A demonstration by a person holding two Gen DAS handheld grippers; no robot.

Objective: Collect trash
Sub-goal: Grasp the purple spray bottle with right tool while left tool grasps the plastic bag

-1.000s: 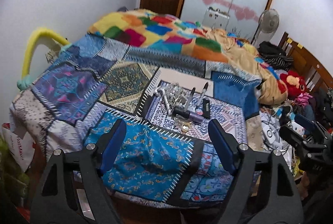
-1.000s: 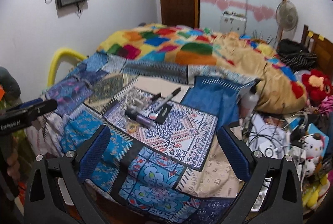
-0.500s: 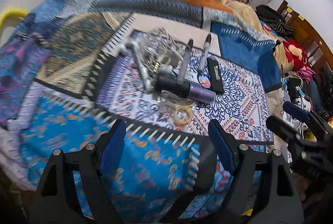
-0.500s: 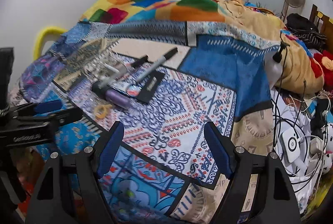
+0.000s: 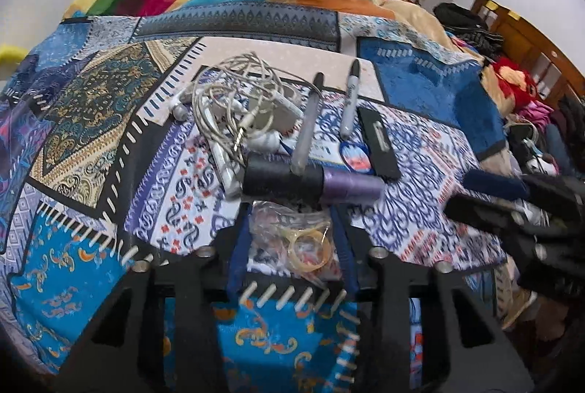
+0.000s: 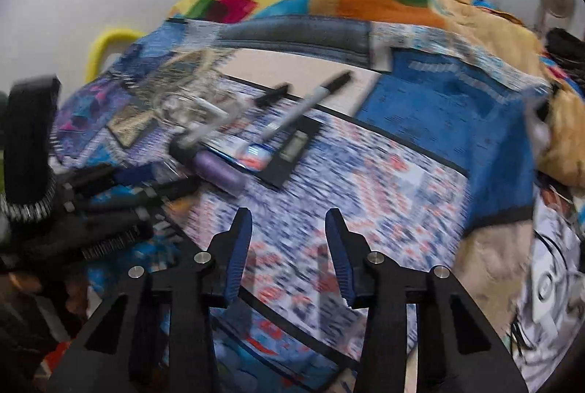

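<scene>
Jaws of the left gripper [image 5: 289, 243] stood apart on both sides of a clear plastic bag [image 5: 292, 232] with yellow rubber bands inside, low in the middle of the left wrist view. The blue pads [image 5: 236, 257] sat close to the bag, but I could not tell if they touched or squeezed it. The bag lay on the patterned bed cover [image 5: 175, 195], just below a black spool [image 5: 278, 179] and a purple spool [image 5: 351, 188] lying end to end. Above them lay a tangle of white earphones [image 5: 237, 108], two markers [image 5: 349, 98] and a flat black gadget [image 5: 378, 142].

The right gripper [image 6: 289, 239] was released, with its jaws wide apart and only bed cover between them, low in the middle of the right wrist view. That view was blurry. The purple spool [image 6: 215, 170] and a marker [image 6: 310, 100] showed in the upper left of it, well apart from the right gripper.
</scene>
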